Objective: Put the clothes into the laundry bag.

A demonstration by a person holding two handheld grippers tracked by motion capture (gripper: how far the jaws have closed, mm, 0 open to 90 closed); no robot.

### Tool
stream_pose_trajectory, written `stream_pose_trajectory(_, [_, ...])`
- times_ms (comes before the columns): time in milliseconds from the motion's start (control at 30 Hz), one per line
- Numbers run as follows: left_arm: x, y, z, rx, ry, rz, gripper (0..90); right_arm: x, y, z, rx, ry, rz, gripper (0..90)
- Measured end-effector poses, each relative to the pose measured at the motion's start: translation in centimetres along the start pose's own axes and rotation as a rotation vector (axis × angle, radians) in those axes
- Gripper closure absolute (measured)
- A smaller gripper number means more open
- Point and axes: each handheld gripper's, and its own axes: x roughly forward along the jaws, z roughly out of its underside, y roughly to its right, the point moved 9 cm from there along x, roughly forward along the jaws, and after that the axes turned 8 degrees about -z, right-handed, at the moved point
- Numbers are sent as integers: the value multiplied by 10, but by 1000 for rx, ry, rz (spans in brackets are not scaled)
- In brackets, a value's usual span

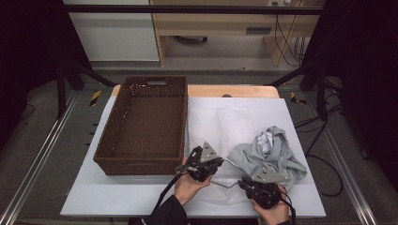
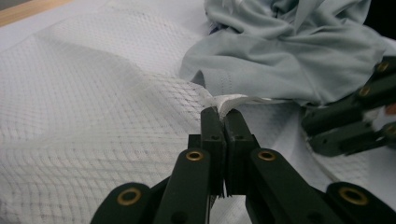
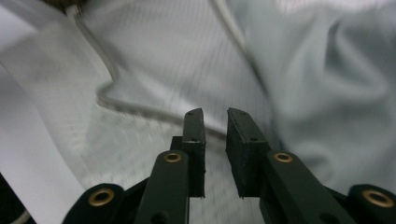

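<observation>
Pinching the edge of the white mesh bag (image 2: 116, 107), your left gripper (image 2: 223, 114) has its jaws pressed together on a fold of the netting, right beside the grey garment (image 2: 289, 51). Your right gripper (image 3: 215, 116) holds its jaws slightly apart with nothing between them, hovering over the mesh bag just next to the grey garment; no pad presses on cloth there. From above, the mesh bag (image 1: 220, 124) lies flat just right of the wicker basket (image 1: 145, 124), and the grey garment (image 1: 270, 152) sits crumpled on the bag's right part, with both grippers at the bag's near edge
</observation>
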Motion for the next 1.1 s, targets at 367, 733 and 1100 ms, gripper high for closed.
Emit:
stream_pose_trajectory(367, [-3,4,0,21,0,-4,884,-13,4,-10,-3,56,39,722])
stream_pose_trajectory(733, [0,2,5,17,-11,-5,884,15,50,-39,79,70,179,509])
stream_pose_trajectory(1100, [6,1,13,10,-38,-6,885,29,63,-24,112,-35,241,848])
